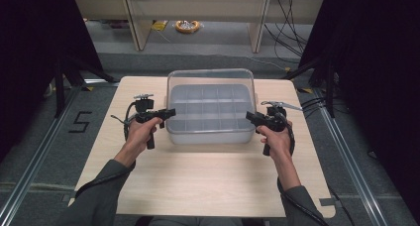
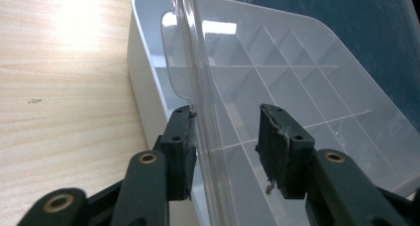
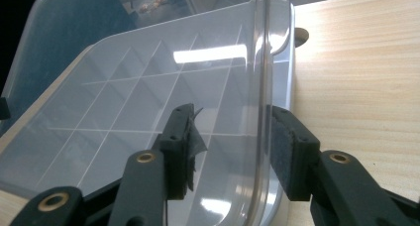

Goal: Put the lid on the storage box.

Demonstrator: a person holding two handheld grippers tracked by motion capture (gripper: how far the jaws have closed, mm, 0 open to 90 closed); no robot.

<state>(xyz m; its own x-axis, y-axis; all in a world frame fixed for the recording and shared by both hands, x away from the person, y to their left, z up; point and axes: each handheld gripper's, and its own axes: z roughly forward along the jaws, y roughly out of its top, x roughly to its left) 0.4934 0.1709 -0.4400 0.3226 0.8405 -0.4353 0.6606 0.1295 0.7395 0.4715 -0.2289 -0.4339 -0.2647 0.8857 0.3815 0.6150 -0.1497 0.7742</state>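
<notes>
A grey floor [image 1: 44, 151] surrounds the pale wooden table [image 1: 208, 181]. Between the two grippers sits the divided plastic box [image 1: 210, 132], its clear lid [image 1: 210, 80] raised. The left gripper [image 1: 168, 113] and right gripper [image 1: 249, 116] each straddle a lid edge, jaws wide, not clamped.

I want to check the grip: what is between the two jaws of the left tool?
In the left gripper view, the clear lid edge of the divided box runs between the open left tool jaws, against one pad.

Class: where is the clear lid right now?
The clear lid stands raised over the compartment box at table centre, its side edges between both grippers' open jaws.
</notes>
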